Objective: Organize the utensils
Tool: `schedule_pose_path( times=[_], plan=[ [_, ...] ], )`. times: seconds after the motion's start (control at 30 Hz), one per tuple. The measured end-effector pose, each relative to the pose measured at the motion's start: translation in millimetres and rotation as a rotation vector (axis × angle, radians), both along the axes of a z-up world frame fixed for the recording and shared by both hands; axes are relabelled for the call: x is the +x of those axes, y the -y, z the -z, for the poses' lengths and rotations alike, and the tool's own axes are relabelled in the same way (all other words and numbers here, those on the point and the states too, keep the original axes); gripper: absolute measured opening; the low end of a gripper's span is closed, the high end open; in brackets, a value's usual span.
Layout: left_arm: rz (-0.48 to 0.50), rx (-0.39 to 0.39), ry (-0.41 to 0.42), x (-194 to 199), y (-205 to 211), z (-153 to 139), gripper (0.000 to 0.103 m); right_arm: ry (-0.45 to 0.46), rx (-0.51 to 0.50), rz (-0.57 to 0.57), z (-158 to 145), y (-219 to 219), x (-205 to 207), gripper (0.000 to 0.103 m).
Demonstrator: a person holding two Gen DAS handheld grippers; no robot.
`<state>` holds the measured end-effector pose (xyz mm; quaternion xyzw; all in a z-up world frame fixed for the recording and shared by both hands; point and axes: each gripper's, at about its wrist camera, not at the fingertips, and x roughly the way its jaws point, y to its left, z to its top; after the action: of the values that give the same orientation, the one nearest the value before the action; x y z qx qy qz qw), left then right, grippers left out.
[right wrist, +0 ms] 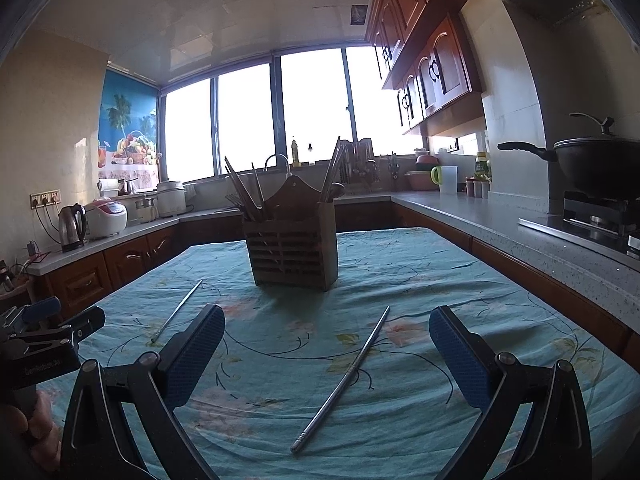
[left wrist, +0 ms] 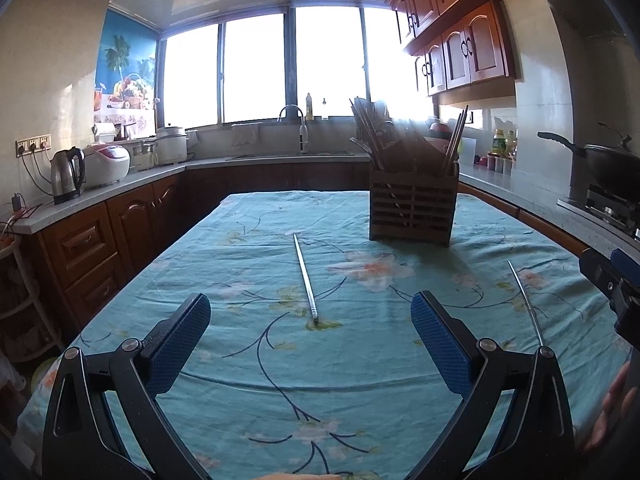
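My left gripper (left wrist: 311, 354) and right gripper (right wrist: 326, 354) both hang spread wide and empty above the teal floral tablecloth (left wrist: 248, 364), each lined up over one loose steel chopstick (left wrist: 306, 280) (right wrist: 344, 376). The slatted wooden utensil holder (right wrist: 294, 258), already bristling with chopsticks, stands farther back, seemingly their destination.

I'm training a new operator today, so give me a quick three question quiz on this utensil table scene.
1. True or false: the left gripper is shut on a chopstick.
2. How many metal chopsticks lie loose on the tablecloth?
3. Which stands upright on the table: A) wooden utensil holder, B) kettle, C) wok?

Key: 1 false, both it and the right gripper are open; 2 two, left chopstick and right chopstick; 3 A.
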<state>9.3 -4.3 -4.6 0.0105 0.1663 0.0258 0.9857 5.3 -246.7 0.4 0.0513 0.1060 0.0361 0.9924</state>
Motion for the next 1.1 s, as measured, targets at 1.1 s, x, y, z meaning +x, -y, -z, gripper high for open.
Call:
schedule_pose_path(
  times=[1.1],
  plan=[
    [0.027,0.012,0.010,-4.8,5.5,-0.9,0.102,0.011,0.023,-0.011,-2.7,0.9,-2.4,0.103]
  ],
)
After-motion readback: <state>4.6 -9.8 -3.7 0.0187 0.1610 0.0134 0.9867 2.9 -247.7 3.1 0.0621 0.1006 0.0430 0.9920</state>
